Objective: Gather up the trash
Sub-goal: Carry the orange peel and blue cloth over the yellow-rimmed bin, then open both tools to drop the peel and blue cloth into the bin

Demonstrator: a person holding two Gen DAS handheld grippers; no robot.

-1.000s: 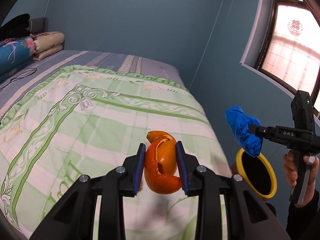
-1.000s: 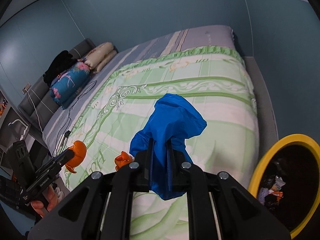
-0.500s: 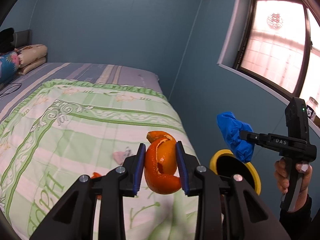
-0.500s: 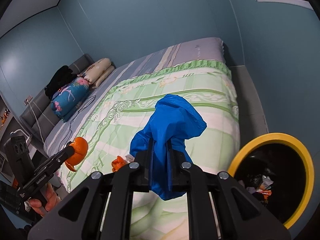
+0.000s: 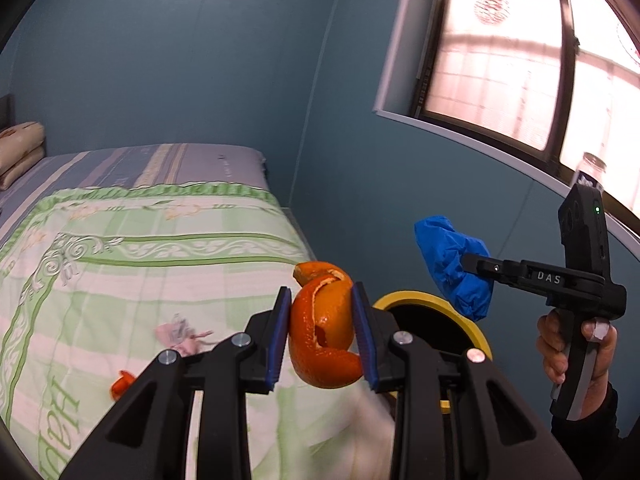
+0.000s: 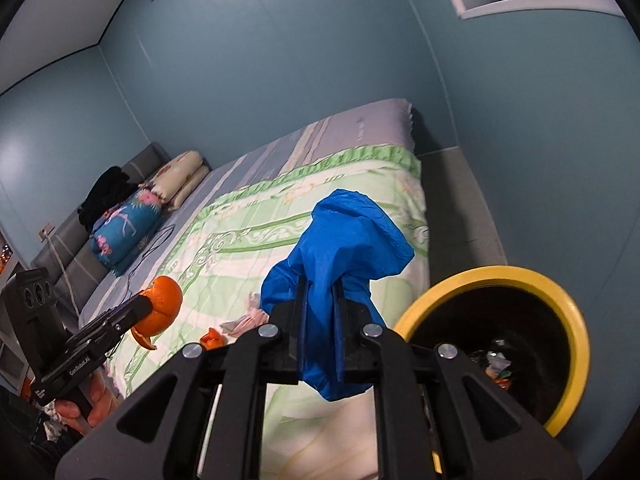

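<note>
- Between our left hand-held gripper (image 5: pixel 322 330) pads, an orange peel (image 5: pixel 325 328) is pinched, held above the bed's edge.
- Our right hand-held gripper (image 6: pixel 320 330) is clamped on a crumpled blue plastic bag (image 6: pixel 344 256), hanging just beside the bin's rim.
- Beside the bed stands a yellow-rimmed bin (image 6: pixel 560 292); we see mixed scraps at its dark bottom, too small to tell apart.
- On the green quilt (image 5: pixel 140 264) lie a pinkish crumpled wrapper (image 5: pixel 180 334) and a small orange peel scrap (image 5: pixel 120 385), near each other.
- Farther off, pillows (image 6: pixel 180 180) lie at the bed's head.
</note>
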